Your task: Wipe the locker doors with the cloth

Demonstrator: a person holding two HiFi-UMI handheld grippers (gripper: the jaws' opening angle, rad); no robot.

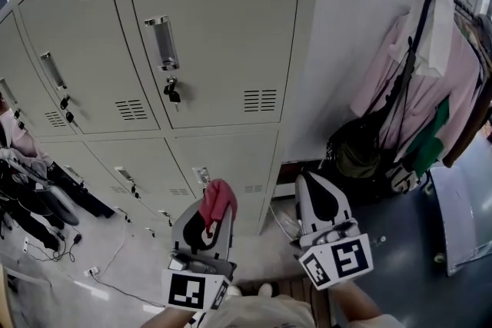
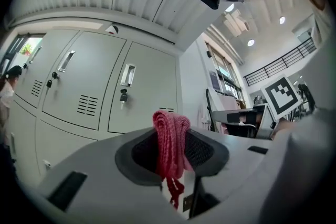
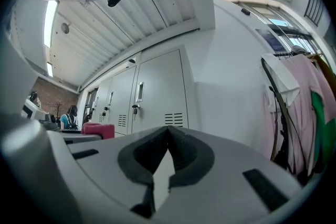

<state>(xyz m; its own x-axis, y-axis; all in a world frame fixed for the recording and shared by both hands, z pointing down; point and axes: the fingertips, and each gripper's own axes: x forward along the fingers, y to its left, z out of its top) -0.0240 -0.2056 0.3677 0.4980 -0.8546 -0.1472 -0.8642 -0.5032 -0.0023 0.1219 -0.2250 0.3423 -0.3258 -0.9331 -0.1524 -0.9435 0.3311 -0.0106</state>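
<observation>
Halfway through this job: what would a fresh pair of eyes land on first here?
The red cloth stands out, clamped in the left gripper's jaws, low in front of the grey locker doors. Beside it, the right gripper is shut with nothing between its jaws. Pale pink garments hang against the wall to the right of the lockers.

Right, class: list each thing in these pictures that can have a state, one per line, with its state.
left gripper: shut on the red cloth.
red cloth: bunched, pinched between the left jaws, clear of the doors.
right gripper: shut, nothing between its jaws.
locker doors: all shut.
key: hanging in the upper right door's lock.
clothes: hanging by the wall.
</observation>
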